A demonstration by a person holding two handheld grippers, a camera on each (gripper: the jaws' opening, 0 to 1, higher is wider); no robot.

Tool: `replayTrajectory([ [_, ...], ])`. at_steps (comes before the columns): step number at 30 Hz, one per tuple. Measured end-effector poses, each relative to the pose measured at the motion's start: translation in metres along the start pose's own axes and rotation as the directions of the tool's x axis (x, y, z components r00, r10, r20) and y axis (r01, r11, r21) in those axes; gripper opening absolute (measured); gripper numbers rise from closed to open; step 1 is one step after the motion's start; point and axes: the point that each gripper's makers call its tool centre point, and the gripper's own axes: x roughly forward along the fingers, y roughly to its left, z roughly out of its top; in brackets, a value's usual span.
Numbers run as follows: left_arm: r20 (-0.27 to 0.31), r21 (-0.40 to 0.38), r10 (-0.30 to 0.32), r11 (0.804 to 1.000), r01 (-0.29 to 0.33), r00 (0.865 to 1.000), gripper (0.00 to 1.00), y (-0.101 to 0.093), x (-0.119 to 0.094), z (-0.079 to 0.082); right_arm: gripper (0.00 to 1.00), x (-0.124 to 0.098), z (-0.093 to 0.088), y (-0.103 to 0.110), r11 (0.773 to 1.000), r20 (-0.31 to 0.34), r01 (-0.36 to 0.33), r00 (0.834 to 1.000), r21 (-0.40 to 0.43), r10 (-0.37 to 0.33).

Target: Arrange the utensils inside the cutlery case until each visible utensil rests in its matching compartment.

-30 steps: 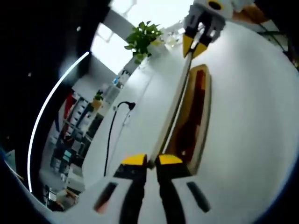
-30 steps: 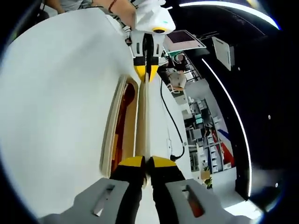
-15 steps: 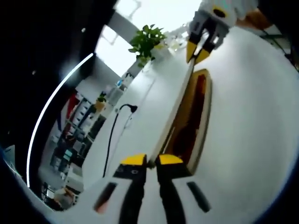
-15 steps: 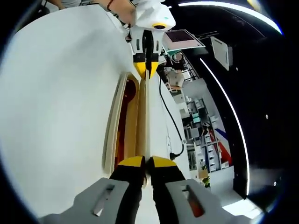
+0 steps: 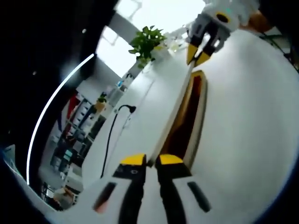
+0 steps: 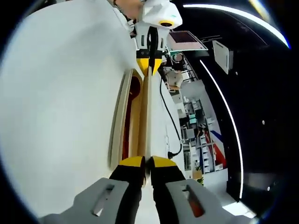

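A: Left claw point(image 5: 146, 161): the two yellow-tipped jaws are pressed together on the near end of the case lid point(image 5: 173, 109), a thin pale board seen edge-on. The board runs straight away from the jaws, along their own line.

B: And the far end?

A: The right claw point(image 5: 198, 52) pinches it there. Same relation mirrored in the right gripper view: right claw point(image 6: 146, 161) closed on one end of the lid point(image 6: 146, 116), left claw point(image 6: 149, 66) clamped on the opposite end. So the long axis of the lid lies between the two claws, one at each short end.

B: Where is the case itself?

A: The cutlery case point(image 5: 195, 116) lies on the white desk point(image 5: 247, 121), just beside and below the lid, parallel to it. Its pale rim and dark red lining show in the gap. In the right gripper view the case point(image 6: 125, 116) sits to the left of the lid edge.

B: Utensils?

A: Cannot tell; the lid hides most of the interior from this angle.

B: Which claw is nearer the case?

A: Neither; both are level with its ends. Judgement: the lid must swing or lift sideways clear of the case, both claws moving together across the long axis.
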Motion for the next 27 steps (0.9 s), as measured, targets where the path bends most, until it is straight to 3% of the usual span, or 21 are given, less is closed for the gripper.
replayTrajectory([
  [8,0.01,-0.036,-0.024,0.999,0.025,1.0,0.11,-0.009,-0.006,-0.005,0.04,0.001,-0.001,0.008,1.0,0.002,-0.011,1.0,-0.016,0.011],
  [11,0.01,-0.086,-0.074,0.993,0.074,0.997,0.14,-0.012,-0.009,-0.007,0.04,0.001,-0.002,0.01,1.0,0.002,-0.017,1.0,-0.018,0.017],
  [13,0.011,-0.132,-0.143,0.981,0.143,0.99,0.19,-0.018,-0.014,-0.009,0.05,0.0,-0.002,0.01,1.0,0.002,-0.017,1.0,-0.017,0.017],
  [16,0.016,-0.169,-0.275,0.947,0.273,0.961,0.33,-0.029,-0.02,-0.01,0.04,0.0,-0.004,0.009,1.0,-0.005,-0.016,1.0,-0.016,0.016],
  [19,-0.035,-0.17,-0.344,0.927,0.334,0.938,0.45,-0.028,-0.022,-0.016,0.05,-0.001,-0.005,0.009,0.999,0.003,-0.014,1.0,-0.035,0.014],
  [21,-0.05,-0.159,-0.357,0.925,0.345,0.933,0.5,-0.023,-0.018,-0.016,0.05,-0.002,-0.006,0.01,0.999,0.012,-0.011,1.0,-0.042,0.011],
  [23,-0.066,-0.126,-0.408,0.908,0.398,0.91,0.55,-0.024,-0.015,-0.015,0.05,-0.001,-0.006,0.011,0.999,0.021,-0.011,1.0,-0.047,0.012],
  [25,-0.085,-0.132,-0.484,0.872,0.471,0.871,0.61,-0.029,-0.011,-0.014,0.05,-0.002,-0.005,0.011,0.998,0.025,-0.001,1.0,-0.058,0.002],
  [27,-0.083,-0.125,-0.506,0.86,0.495,0.859,0.62,-0.026,-0.002,-0.011,0.05,-0.003,-0.004,0.01,0.998,0.034,0.007,0.999,-0.066,-0.005],
])
